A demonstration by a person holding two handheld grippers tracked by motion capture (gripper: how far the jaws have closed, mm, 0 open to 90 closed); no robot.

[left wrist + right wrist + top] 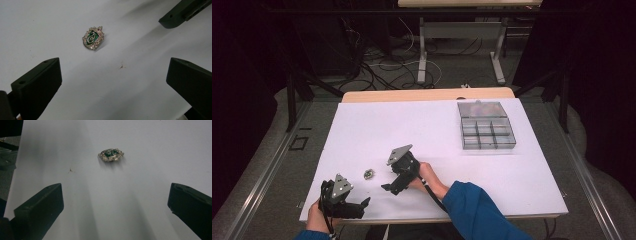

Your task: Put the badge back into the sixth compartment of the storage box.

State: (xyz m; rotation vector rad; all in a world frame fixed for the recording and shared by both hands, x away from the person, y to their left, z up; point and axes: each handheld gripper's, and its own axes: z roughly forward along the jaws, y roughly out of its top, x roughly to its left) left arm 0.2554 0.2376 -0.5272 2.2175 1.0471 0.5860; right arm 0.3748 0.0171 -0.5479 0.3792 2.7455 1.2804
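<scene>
— On the tabletop (362, 125), where is the badge (369, 174) seen?
— At twelve o'clock of the left claw (366, 202); both claws are held open, empty. The right claw (388, 187) should be closed squarely across it.

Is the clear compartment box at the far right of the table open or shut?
Cannot tell. In the high view the compartment box sits flat on the white table, its dividers visible, but a clear lid would look the same from here.
</scene>
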